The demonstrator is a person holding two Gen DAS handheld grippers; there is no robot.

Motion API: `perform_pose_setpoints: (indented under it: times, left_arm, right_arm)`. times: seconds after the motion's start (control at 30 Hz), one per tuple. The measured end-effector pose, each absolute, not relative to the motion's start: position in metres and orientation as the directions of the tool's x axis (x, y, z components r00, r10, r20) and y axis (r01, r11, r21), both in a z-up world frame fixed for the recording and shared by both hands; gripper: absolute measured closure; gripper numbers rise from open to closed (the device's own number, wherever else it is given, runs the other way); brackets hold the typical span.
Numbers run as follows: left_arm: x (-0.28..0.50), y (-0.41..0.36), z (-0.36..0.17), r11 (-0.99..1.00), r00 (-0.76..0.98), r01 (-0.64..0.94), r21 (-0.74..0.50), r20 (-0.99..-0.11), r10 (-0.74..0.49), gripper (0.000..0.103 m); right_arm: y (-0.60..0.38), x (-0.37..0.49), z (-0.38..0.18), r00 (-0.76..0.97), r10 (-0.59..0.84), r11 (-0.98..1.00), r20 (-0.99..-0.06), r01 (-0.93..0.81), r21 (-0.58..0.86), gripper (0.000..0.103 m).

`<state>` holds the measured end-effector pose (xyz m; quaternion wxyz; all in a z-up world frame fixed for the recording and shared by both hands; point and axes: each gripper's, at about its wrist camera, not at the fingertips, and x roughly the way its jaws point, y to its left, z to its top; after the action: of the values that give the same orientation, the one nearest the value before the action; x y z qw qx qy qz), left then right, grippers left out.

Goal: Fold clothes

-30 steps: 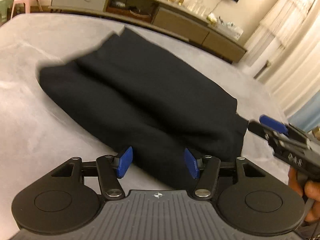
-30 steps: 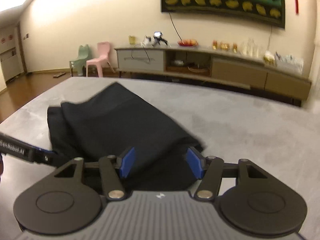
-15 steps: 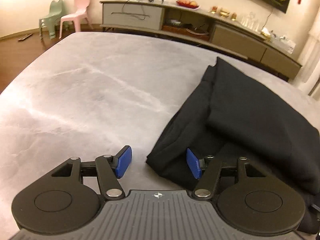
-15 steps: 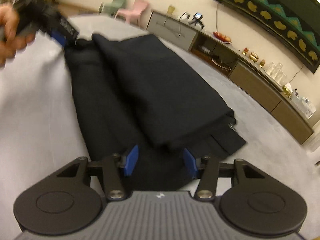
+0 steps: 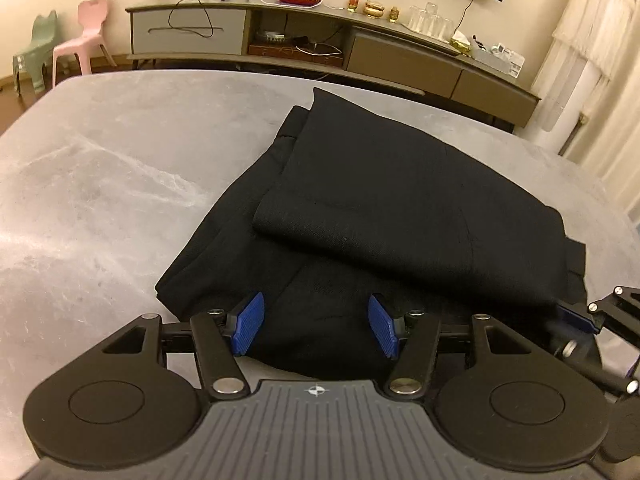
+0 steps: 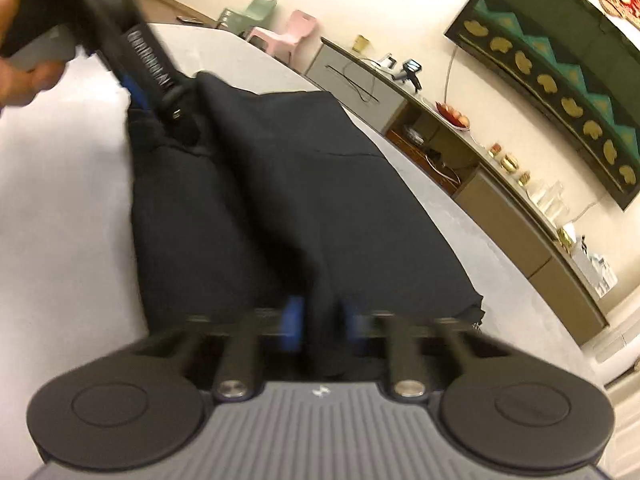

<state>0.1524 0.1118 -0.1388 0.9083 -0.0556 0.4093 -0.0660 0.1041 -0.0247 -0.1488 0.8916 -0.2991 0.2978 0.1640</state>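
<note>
A black garment (image 5: 384, 216), folded in layers, lies on a grey marble table (image 5: 100, 184). My left gripper (image 5: 316, 326) is open, its blue pads on either side of the garment's near end, just above the cloth. In the right wrist view the garment (image 6: 288, 200) runs away from me, and my right gripper (image 6: 320, 320) has its blue pads closed on a ridge of the black fabric at the near edge. The picture is blurred. The left gripper (image 6: 156, 80) shows at the garment's far end. The right gripper's tip shows in the left wrist view (image 5: 576, 316).
A long low sideboard (image 5: 320, 52) with bottles, glasses and a fruit plate stands by the wall beyond the table. Pink and green child chairs (image 5: 80, 36) stand at far left. White curtains (image 5: 592, 60) hang at right. A dark wall hanging (image 6: 560, 72) is above the sideboard.
My left gripper has moved over the garment's end so both pads straddle it. My right gripper's pads have closed from wide open onto a ridge of the fabric.
</note>
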Motion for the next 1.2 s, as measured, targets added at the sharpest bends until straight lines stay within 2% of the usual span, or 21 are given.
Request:
perform_pose_setpoints:
  times: [0.1,0.17,0.3,0.37,0.5,0.6,0.83,0.93,1.03,1.13,1.2]
  left_arm:
    - [0.149,0.111,-0.142,0.987,0.662,0.068,-0.147,-0.733,-0.155,0.042]
    - [0.145,0.114,-0.140,0.987,0.663,0.054,-0.153,-0.734,-0.150,0.042]
    - [0.132,0.124,-0.133,0.982,0.665,0.015,-0.187,-0.732,-0.150,0.042]
    - [0.126,0.137,-0.126,0.979,0.683,-0.056,-0.194,-0.723,-0.104,0.043]
    - [0.111,0.160,-0.109,0.969,0.729,-0.146,-0.199,-0.683,-0.031,0.043]
    - [0.100,0.150,-0.102,0.979,0.759,-0.113,-0.168,-0.651,-0.024,0.043]
    - [0.103,0.131,-0.105,0.974,0.740,-0.047,-0.221,-0.663,-0.115,0.043]
    - [0.103,0.123,-0.106,0.974,0.739,0.010,-0.226,-0.654,-0.160,0.041]
    - [0.102,0.109,-0.113,0.975,0.697,0.076,-0.211,-0.687,-0.203,0.039]
    - [0.106,0.105,-0.128,0.979,0.666,0.073,-0.191,-0.722,-0.190,0.039]
    - [0.109,0.107,-0.133,0.981,0.657,0.063,-0.186,-0.732,-0.181,0.038]
  right_arm:
    - [-0.018,0.082,-0.120,0.801,0.166,0.751,-0.575,-0.481,-0.453,0.100]
    - [-0.014,0.061,-0.110,0.790,0.197,0.727,-0.581,-0.515,-0.454,0.100]
    - [-0.005,0.038,-0.132,0.738,0.201,0.676,-0.644,-0.580,-0.455,0.100]
    - [0.002,0.034,-0.145,0.729,0.187,0.647,-0.659,-0.596,-0.476,0.099]
    - [0.010,0.026,-0.139,0.788,0.165,0.617,-0.594,-0.552,-0.562,0.099]
    - [0.015,0.019,-0.124,0.837,0.158,0.595,-0.524,-0.504,-0.626,0.099]
    - [0.036,0.002,-0.151,0.815,0.185,0.495,-0.549,-0.560,-0.664,0.099]
    - [0.048,-0.010,-0.163,0.837,0.177,0.405,-0.519,-0.542,-0.736,0.099]
    - [0.057,-0.021,-0.181,0.862,0.177,0.262,-0.474,-0.506,-0.822,0.099]
    - [0.061,-0.031,-0.195,0.876,0.211,0.140,-0.434,-0.467,-0.873,0.099]
    - [0.061,-0.030,-0.191,0.862,0.233,0.156,-0.450,-0.490,-0.858,0.097]
